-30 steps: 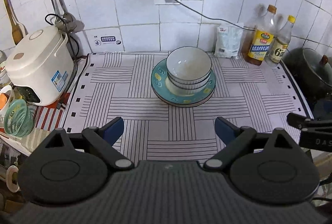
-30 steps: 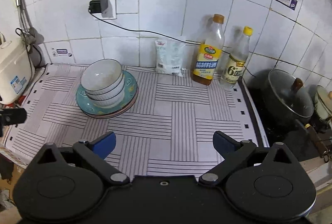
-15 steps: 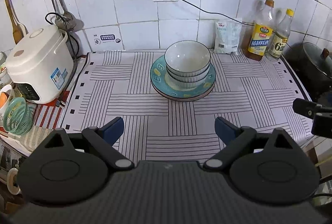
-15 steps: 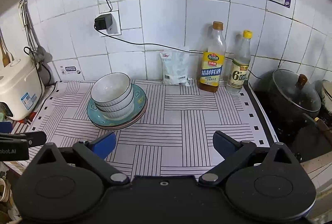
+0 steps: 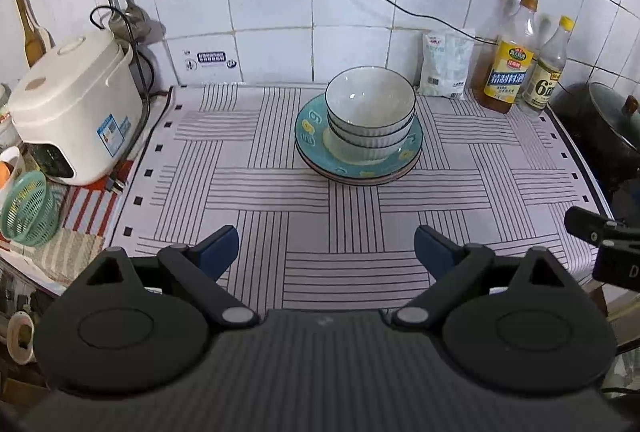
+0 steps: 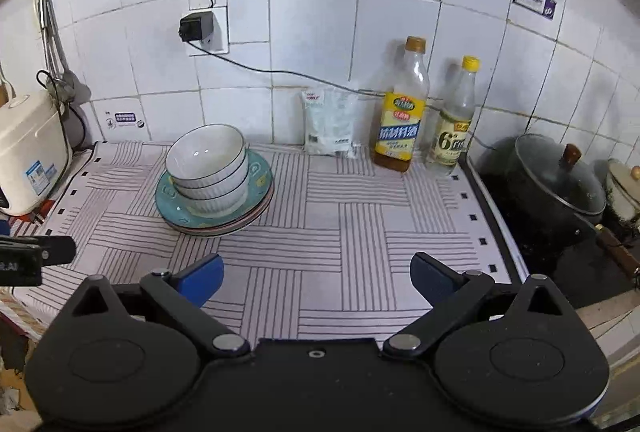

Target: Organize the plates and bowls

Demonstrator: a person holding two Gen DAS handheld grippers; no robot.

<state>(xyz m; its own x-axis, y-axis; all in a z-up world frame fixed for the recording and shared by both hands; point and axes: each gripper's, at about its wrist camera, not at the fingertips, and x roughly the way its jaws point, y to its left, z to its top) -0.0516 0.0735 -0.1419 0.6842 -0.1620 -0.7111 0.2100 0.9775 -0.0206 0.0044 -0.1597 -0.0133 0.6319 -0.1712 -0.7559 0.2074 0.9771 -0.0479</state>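
Change since a second ago: both grippers have drawn back and up from the counter; the crockery stack now sits farther off in both views and has not itself shifted on the cloth.
Left gripper (image 5: pixel 326 246): fingers spread wide, nothing between them, hanging over the near edge of the striped cloth (image 5: pixel 280 192).
Right gripper (image 6: pixel 316 274): fingers likewise spread, holding nothing, over the near right part of the cloth.
White ribbed bowls (image 5: pixel 370 112): three, nested upright, standing in the centre of the plates.
Teal plate (image 5: pixel 312 130): uppermost of a short pile of plates; a pinkish rim shows beneath it; how many plates there are cannot be told.
Position of stack: toward the back of the cloth, near the tiled wall, well apart from the rice cooker (image 5: pixel 72 112) and the cooking wine bottle (image 5: pixel 508 68).
Handling, judged: glazed ceramic, so stiff, fairly heavy, slippery and liable to chip; the whole stack is probably too heavy for one pinch.
Where to hold, judged: pinch the top bowl's wall at the rim, one finger inside and one outside; take plates by the overhanging rim.
Task state, judged: sorting appears complete or nearly so.
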